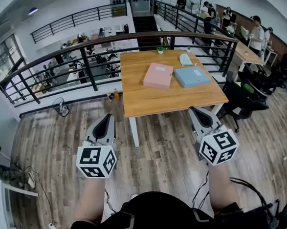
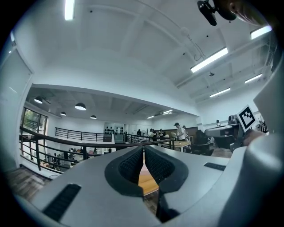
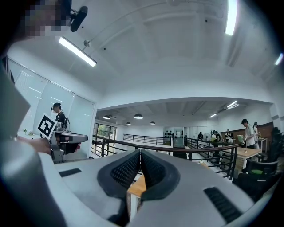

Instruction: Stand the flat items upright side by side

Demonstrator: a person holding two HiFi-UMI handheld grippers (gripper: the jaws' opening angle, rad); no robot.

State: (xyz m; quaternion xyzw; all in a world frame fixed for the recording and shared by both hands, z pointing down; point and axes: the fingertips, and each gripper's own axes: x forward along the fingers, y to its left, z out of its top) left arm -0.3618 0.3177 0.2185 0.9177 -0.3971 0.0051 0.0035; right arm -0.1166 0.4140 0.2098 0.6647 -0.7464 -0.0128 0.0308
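Both tools are empty, jaws pressed together: my left gripper [image 1: 106,119] and right gripper [image 1: 196,112] hang level, short of the table's [image 1: 152,102] near edge. On it the pink file [image 1: 158,75] lies flat around the middle. The blue file [image 1: 192,76] lies flat just beside it toward the right edge, and the two do not touch. A pale item [image 1: 185,59] lies nearer the far edge. I judge this is the approach, with nothing stood up yet. Next I need to close in, open a jaw pair and catch one file's edge to tip it upright.
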